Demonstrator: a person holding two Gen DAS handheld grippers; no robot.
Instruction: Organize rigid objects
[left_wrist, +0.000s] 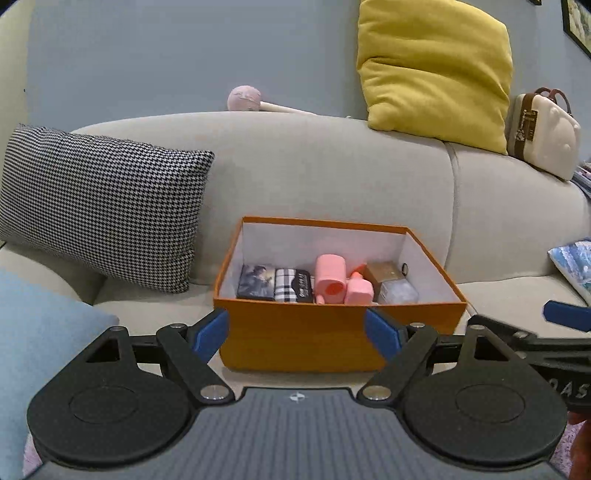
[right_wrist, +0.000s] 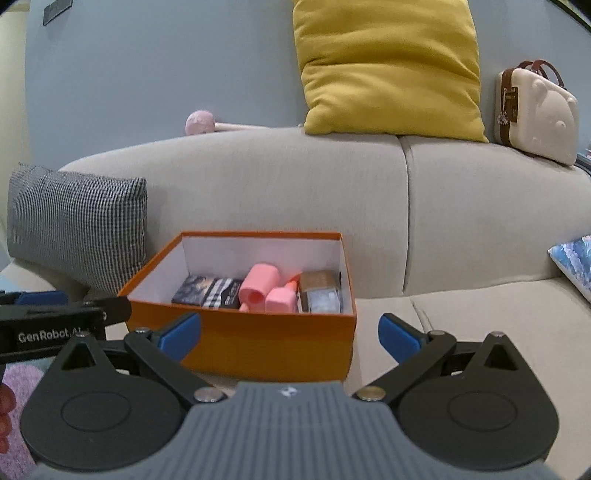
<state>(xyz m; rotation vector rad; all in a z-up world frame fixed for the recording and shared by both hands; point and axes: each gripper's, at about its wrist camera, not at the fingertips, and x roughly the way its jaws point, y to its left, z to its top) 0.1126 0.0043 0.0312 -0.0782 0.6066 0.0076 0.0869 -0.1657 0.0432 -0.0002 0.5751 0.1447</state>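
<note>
Orange cardboard box (left_wrist: 332, 332) on the seat of a beige sofa (left_wrist: 332, 166), standing just ahead of both sets of fingers. The left gripper (left_wrist: 297, 332) is spread wide and holds nothing, the box's near wall lying between its blue fingertips (left_wrist: 212, 332). The right gripper (right_wrist: 290, 334) is likewise wide open and empty, with the box ahead of its left finger and bare seat ahead of its right.

Packed along the box's near wall, side by side: a dark printed card box (left_wrist: 256, 282), a plaid-patterned pack (left_wrist: 293, 285), a pink cylindrical container (left_wrist: 330, 278) lying on its side, a small pink bottle (left_wrist: 359, 290), and a brown-and-clear case (left_wrist: 391, 284) (contents too small to identify).

Judged from this arrangement, sorting appears largely or wholly complete: no loose rigid item lies on the seat within reach of the fingers. A cream mini suitcase (right_wrist: 535, 114) and a pink-headed massage hammer (right_wrist: 207, 123) rest on the sofa back, well beyond the fingers; whether they belong to the task cannot be told.
</note>
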